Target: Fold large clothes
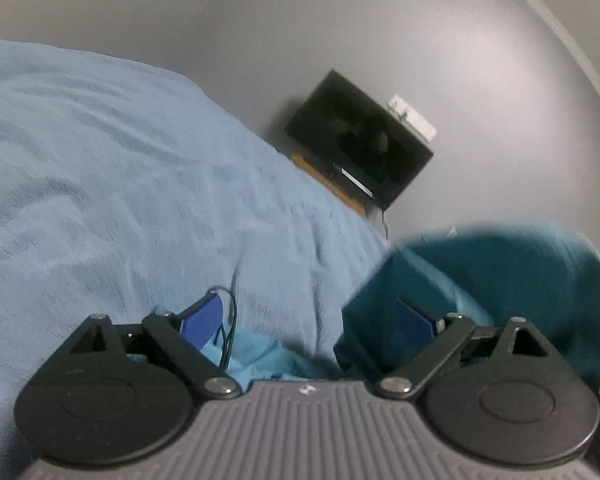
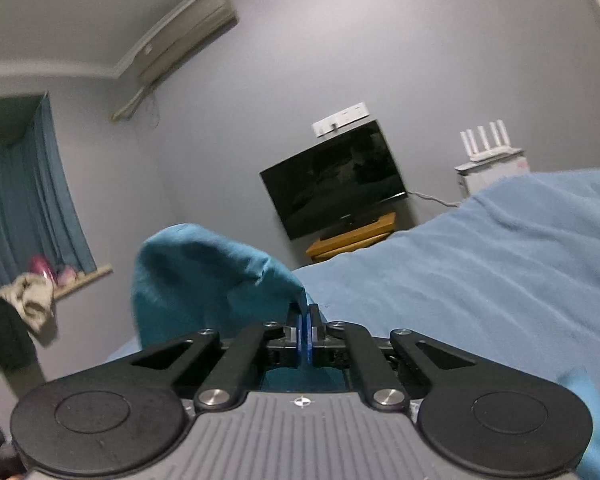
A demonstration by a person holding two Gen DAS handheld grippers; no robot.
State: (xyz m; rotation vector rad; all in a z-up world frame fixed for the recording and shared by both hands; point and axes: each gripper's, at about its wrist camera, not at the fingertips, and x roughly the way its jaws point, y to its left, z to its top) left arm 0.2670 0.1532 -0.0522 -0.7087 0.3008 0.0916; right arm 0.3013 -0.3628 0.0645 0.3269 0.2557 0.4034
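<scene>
Right gripper [image 2: 305,320] pinched shut on teal garment [image 2: 204,280] at bed [image 2: 480,272] edge; left gripper [image 1: 308,320] wide open, empty.

Bed [image 2: 480,272], light-blue blanket [image 1: 120,184], perhaps teal garment [image 2: 204,276]

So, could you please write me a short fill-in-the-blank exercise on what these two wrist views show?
1. The right gripper is shut on a fold of the ____ garment.
2. The left gripper has its jaws ____.
3. The bed is covered by a light ____ blanket.
4. The dark screen of the ____ stands against the grey wall.

Missing words: teal; open; blue; television
</scene>
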